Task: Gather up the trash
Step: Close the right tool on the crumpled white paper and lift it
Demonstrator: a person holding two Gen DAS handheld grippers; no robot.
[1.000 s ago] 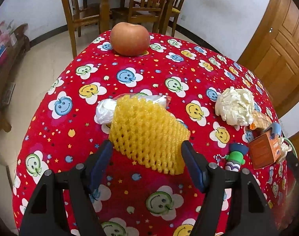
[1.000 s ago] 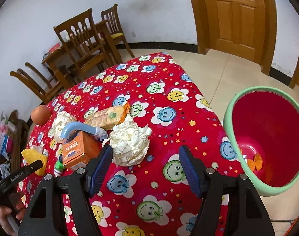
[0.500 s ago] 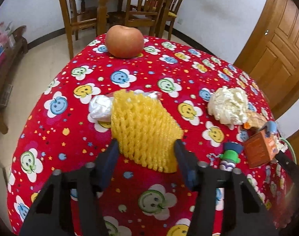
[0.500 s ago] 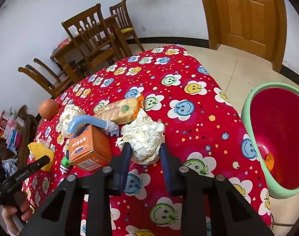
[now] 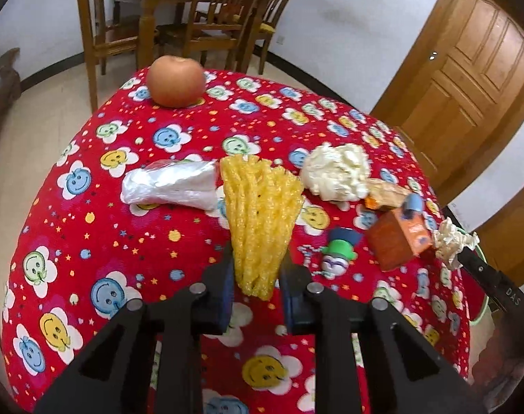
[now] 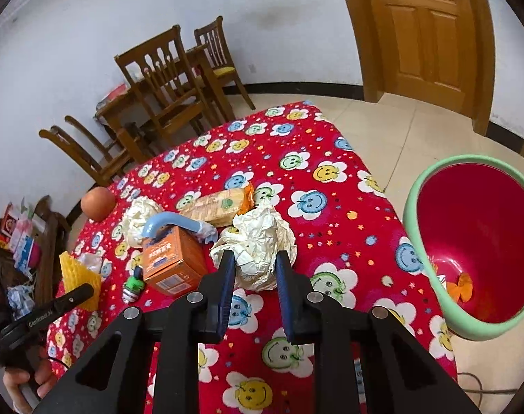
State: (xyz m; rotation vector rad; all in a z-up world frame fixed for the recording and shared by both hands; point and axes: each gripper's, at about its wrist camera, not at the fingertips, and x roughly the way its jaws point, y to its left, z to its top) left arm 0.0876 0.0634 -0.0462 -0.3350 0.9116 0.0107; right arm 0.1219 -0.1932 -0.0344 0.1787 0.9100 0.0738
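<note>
Yellow foam net [image 5: 260, 214] pinched at its near end between the fingers of the left gripper [image 5: 257, 276], squeezed narrow there, fanning wider toward the far end, lifted off the red cloth [image 5: 89, 241]. Near tip of net hidden between the pads. Crumpled paper [image 6: 258, 245] clamped by the right gripper [image 6: 253, 269], its near side hidden behind the fingers; contact with the cloth underneath impossible to judge. Just left of the net, a clear plastic bag [image 5: 169, 186], flat on the cloth. Right of the net and farther off, a second paper wad [image 5: 336, 172]. Beyond that, cracker packet [image 6: 220, 203], partly hidden behind an orange carton [image 6: 174, 262] with a blue tube [image 6: 172, 222] lying over its top. Small green-capped toy [image 5: 339, 253] near the carton, details too blurred to read. Apple [image 5: 176, 81] at the far edge of the cloth. Green bin [image 6: 434, 293] with red inside, off the right edge of the table, cut off by the frame; orange scrap [image 6: 462, 288] at its bottom, plus something pale beside it, too small to identify.
</note>
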